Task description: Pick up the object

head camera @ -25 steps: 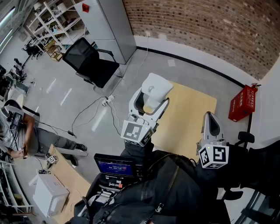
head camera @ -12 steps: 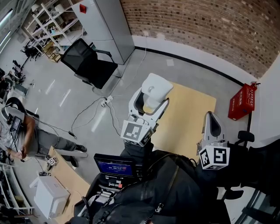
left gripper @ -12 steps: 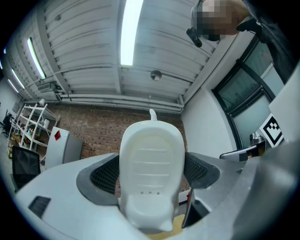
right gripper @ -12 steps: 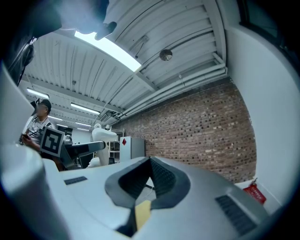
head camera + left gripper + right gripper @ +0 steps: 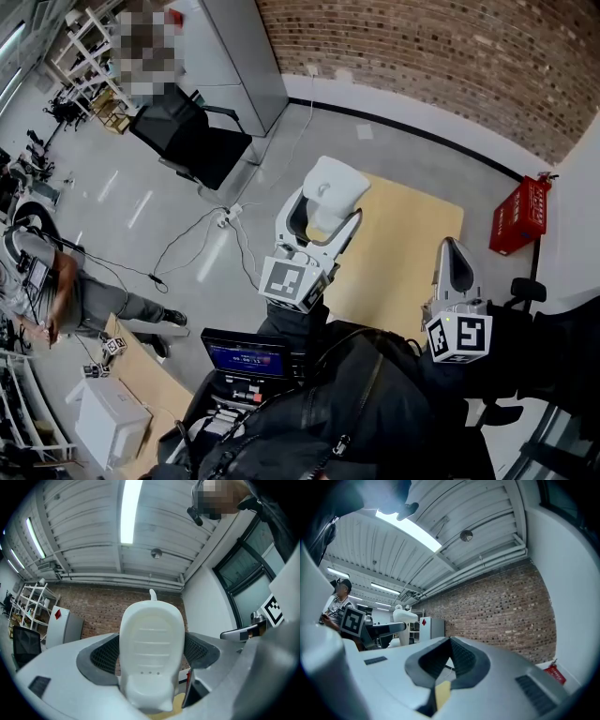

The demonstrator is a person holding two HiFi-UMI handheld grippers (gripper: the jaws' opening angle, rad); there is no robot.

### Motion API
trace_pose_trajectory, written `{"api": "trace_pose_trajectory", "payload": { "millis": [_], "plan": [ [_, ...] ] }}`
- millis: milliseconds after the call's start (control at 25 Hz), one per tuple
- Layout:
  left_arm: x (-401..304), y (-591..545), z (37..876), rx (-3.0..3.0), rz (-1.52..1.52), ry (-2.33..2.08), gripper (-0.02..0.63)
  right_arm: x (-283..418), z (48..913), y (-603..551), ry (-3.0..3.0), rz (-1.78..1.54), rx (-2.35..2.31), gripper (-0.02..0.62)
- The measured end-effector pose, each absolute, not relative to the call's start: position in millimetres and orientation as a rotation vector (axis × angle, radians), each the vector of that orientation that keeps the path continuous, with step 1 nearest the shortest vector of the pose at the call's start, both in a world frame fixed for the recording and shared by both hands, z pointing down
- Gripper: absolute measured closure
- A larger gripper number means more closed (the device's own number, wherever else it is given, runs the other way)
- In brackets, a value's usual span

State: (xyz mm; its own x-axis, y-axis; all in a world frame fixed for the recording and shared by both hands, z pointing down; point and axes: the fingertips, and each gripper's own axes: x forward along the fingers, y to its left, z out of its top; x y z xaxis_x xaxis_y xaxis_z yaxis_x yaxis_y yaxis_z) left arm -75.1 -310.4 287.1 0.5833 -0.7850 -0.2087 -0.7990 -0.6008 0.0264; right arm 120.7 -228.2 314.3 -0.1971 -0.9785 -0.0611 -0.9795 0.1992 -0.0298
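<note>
Most of the open room is over the counter [image 5: 412,246]. Its tan top shows free between the two tongs, so that's the easy lane in. Left tongs [image 5: 323,217] are plugged: a white plastic piece [image 5: 337,186] fills the gap between the jaws. Right tongs [image 5: 452,255] are pressed together, no gap to pass anything through. Past the counter there's a brick wall [image 5: 450,56], and a red box [image 5: 520,220] sits near its far right corner. Off to the left it's open floor [image 5: 141,202] with cables [image 5: 202,239], then a black chair [image 5: 192,131] and a grey cabinet [image 5: 239,56].
</note>
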Motion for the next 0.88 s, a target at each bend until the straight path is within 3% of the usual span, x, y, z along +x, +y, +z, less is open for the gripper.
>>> {"api": "trace_pose_trajectory", "payload": {
  "millis": [880],
  "plan": [
    [-69.8,-310.3,292.1,-2.726,0.303,1.319,0.179,121.4,316.2,-222.8,2.378,0.035,-1.971,0.589]
  ]
}}
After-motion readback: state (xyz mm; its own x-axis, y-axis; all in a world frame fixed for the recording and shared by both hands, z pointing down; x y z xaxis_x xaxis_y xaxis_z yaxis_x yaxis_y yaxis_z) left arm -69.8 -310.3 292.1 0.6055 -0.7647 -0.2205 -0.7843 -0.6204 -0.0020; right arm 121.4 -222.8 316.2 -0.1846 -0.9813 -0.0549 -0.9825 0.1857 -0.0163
